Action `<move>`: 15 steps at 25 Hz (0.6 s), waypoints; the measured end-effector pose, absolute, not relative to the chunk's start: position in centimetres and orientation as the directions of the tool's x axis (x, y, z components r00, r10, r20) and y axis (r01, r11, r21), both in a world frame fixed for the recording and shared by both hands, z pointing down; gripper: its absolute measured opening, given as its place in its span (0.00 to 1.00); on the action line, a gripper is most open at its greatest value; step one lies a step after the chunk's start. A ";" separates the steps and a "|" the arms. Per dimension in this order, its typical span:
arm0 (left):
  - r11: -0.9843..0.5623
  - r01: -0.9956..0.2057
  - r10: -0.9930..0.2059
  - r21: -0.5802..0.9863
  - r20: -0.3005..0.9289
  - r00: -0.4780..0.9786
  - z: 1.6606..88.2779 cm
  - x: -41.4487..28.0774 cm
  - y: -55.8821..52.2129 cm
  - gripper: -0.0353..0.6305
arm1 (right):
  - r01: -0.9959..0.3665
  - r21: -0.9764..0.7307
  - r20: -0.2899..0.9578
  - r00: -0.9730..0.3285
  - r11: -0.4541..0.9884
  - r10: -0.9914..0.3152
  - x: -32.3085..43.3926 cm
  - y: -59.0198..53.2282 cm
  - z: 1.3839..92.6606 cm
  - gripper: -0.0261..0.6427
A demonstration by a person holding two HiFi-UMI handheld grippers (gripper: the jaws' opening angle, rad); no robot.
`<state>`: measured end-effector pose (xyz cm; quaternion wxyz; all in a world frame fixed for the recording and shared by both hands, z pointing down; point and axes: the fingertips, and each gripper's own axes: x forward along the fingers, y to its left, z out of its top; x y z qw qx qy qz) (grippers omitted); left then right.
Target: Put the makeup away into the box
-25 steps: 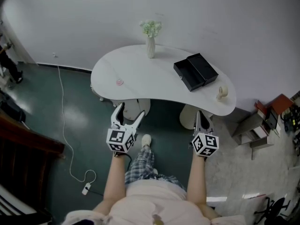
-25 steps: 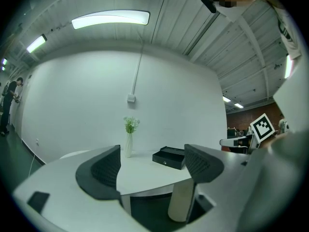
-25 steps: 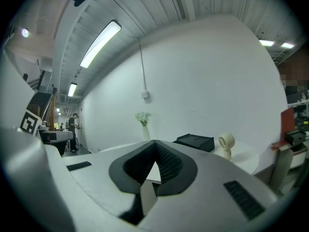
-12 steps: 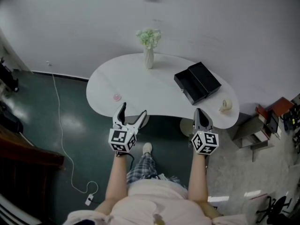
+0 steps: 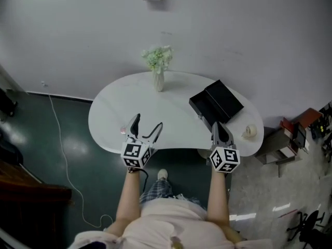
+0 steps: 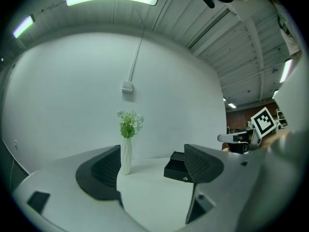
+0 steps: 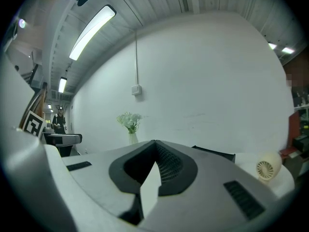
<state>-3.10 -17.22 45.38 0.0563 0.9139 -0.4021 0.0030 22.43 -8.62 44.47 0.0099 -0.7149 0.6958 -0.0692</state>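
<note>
**Head view, with the two gripper views.** The left claw point(image 5: 148, 121) hovers over the near edge of the white tabletop point(image 5: 176, 123), its jaws spread wide and nothing between them. The right claw point(image 5: 221, 127) is clenched shut on nothing, just in front of the open black box point(image 5: 216, 104). A small pinkish item point(image 5: 123, 130), presumably the makeup, lies at the tabletop's near rim, just beside the left claw. It does not show in the left gripper view, which looks past it to the vase point(image 6: 126, 153) and the box point(image 6: 175, 167).

Risks, as judged:
- The item sits so close to the rim that a jaw brushing it could send it to the floor.
- Being low and small, it may slip out of a shallow pinch.
- A wide carry toward the box could clip the vase or the raised lid.
</note>
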 end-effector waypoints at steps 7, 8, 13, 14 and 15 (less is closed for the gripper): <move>-0.713 -0.699 -0.696 0.054 0.067 0.715 46.1 -0.8 -23.5 0.65 | -0.991 -0.110 0.088 0.064 -0.074 -0.994 23.8 -14.4 45.6 0.06; -0.713 -0.700 -0.696 0.053 0.071 0.714 46.1 -0.9 -24.2 0.65 | -0.990 -0.117 0.088 0.068 -0.078 -0.994 23.8 -15.0 45.7 0.06; -0.710 -0.701 -0.696 0.061 0.085 0.713 46.3 -0.2 -27.0 0.65 | -0.991 -0.121 0.106 0.040 -0.053 -0.994 23.6 -18.5 45.7 0.06; -0.708 -0.704 -0.698 0.059 0.094 0.710 46.5 -0.2 -27.3 0.65 | -0.992 -0.120 0.111 0.030 -0.043 -0.993 23.5 -19.1 45.8 0.06; -0.703 -0.708 -0.702 0.058 0.101 0.705 46.7 -0.2 -27.6 0.65 | -0.992 -0.122 0.113 0.019 -0.032 -0.993 23.4 -19.7 45.8 0.06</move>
